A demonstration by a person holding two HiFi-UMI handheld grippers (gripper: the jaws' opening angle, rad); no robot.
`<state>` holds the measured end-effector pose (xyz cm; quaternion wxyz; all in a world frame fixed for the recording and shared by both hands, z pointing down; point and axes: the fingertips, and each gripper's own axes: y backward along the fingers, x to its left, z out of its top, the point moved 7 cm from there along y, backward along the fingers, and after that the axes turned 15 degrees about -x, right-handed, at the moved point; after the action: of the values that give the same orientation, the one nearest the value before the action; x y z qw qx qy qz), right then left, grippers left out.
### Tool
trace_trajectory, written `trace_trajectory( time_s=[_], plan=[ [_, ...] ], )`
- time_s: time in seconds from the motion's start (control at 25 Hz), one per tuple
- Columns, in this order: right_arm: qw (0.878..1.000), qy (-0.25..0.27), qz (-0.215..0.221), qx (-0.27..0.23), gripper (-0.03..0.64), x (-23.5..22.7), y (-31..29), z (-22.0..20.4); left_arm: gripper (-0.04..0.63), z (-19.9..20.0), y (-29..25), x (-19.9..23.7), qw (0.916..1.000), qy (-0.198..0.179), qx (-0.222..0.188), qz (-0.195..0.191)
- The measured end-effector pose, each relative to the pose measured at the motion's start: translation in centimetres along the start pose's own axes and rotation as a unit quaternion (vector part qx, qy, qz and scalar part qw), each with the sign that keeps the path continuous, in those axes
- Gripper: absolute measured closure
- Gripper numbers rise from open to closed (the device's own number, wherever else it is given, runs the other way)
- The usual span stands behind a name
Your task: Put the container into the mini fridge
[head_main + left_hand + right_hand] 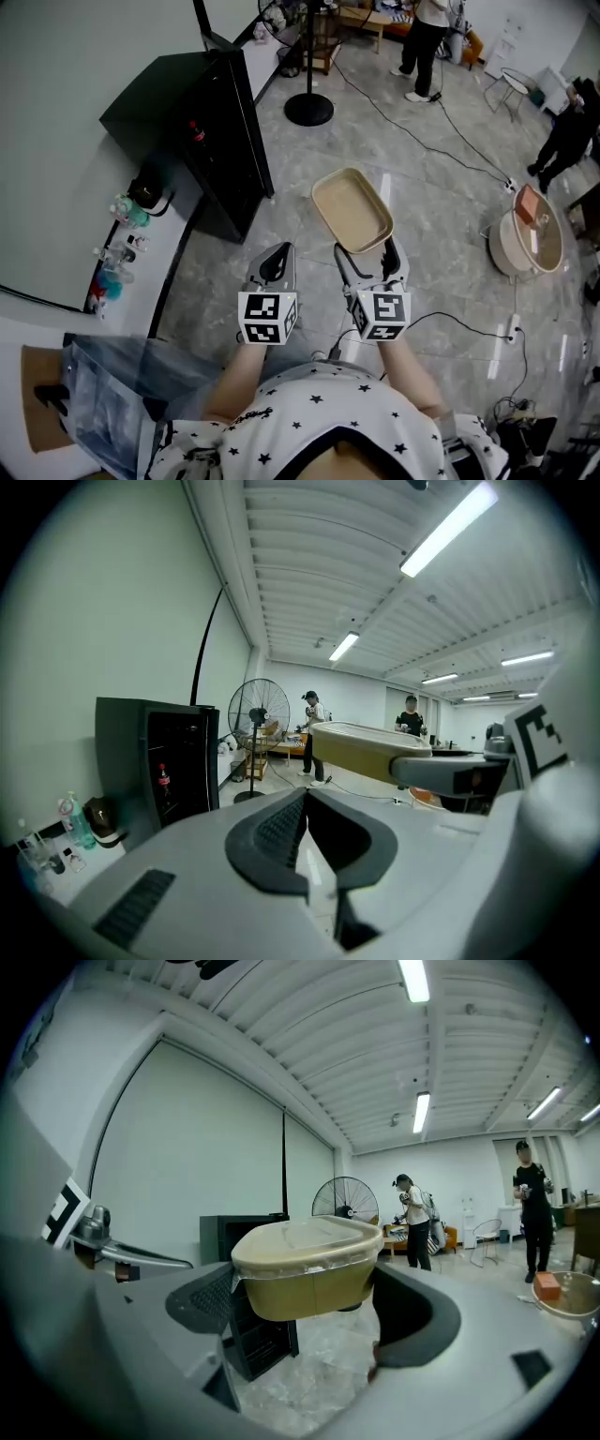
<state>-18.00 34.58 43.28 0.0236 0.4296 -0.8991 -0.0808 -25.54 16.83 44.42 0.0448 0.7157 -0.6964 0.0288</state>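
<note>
A tan rectangular container (352, 211) with a clear lid is held above the floor, gripped between the widely spread jaws of my right gripper (366, 251). In the right gripper view the container (305, 1274) fills the gap between both pads of the right gripper (309, 1309). The black mini fridge (202, 122) stands ahead to the left, a cola bottle (162, 782) showing at its front. My left gripper (272, 261) hangs beside the right one, shut and holding nothing; its pads meet in the left gripper view (305, 832), where the container (366, 752) shows to the right.
A standing fan (308, 108) is behind the fridge. Small bottles (117, 253) sit on a white ledge at left. A round beige appliance (530, 239) and cables (441, 112) lie on the floor at right. People (427, 37) stand at the back.
</note>
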Motion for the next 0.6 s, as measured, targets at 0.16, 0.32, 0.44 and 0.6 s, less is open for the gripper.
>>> trace_trajectory(
  time_s=[0.16, 0.32, 0.44, 0.6],
  plan=[
    [1.0, -0.008, 0.006, -0.003, 0.167, 0.4, 1.7, 0.2, 0.583, 0.0, 1.7, -1.0, 1.0, 0.005, -0.002, 0.008],
    [1.0, -0.012, 0.012, -0.005, 0.167, 0.8, 1.9, 0.3, 0.583, 0.0, 2.4, -0.9, 0.9998, 0.007, -0.004, 0.016],
    [1.0, -0.02, 0.016, -0.008, 0.167, 0.8, 1.4, 0.2, 0.583, 0.1, 2.4, -0.5, 0.9997, 0.01, -0.007, 0.022],
    [0.999, -0.022, 0.022, -0.012, 0.167, 1.0, -0.3, 0.1, 0.583, 0.2, 1.5, 0.7, 0.9995, 0.008, -0.009, 0.028]
  ],
)
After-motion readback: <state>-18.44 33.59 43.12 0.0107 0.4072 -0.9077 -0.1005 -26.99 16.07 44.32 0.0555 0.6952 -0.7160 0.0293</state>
